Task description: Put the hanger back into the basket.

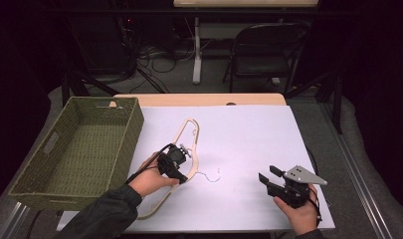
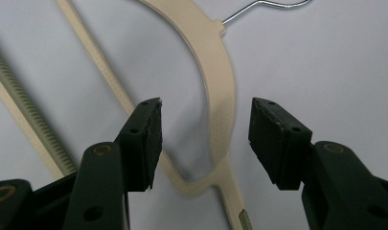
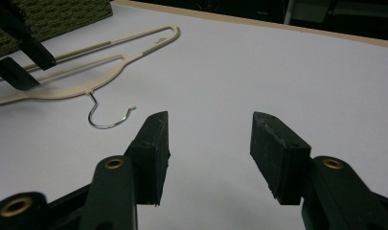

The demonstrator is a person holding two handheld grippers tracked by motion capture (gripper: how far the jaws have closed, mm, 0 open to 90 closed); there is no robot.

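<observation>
A cream plastic hanger (image 1: 185, 139) with a metal hook (image 1: 210, 175) lies flat on the white table top. My left gripper (image 1: 181, 154) hovers open just over its curved shoulder. In the left gripper view the hanger's arm (image 2: 219, 76) runs up between the two spread jaws, which stand apart from it on either side. My right gripper (image 1: 267, 178) is open near the table's front right, with nothing between its jaws. In the right gripper view the hanger (image 3: 81, 88) and its hook (image 3: 108, 120) lie ahead to the left of the right gripper (image 3: 208, 143).
A green woven basket (image 1: 40, 169) with nothing in it stands at the table's left, next to the hanger. A folding chair (image 1: 263, 50) and a table leg stand on the floor beyond the far edge. White table surface (image 1: 249, 134) stretches between the grippers.
</observation>
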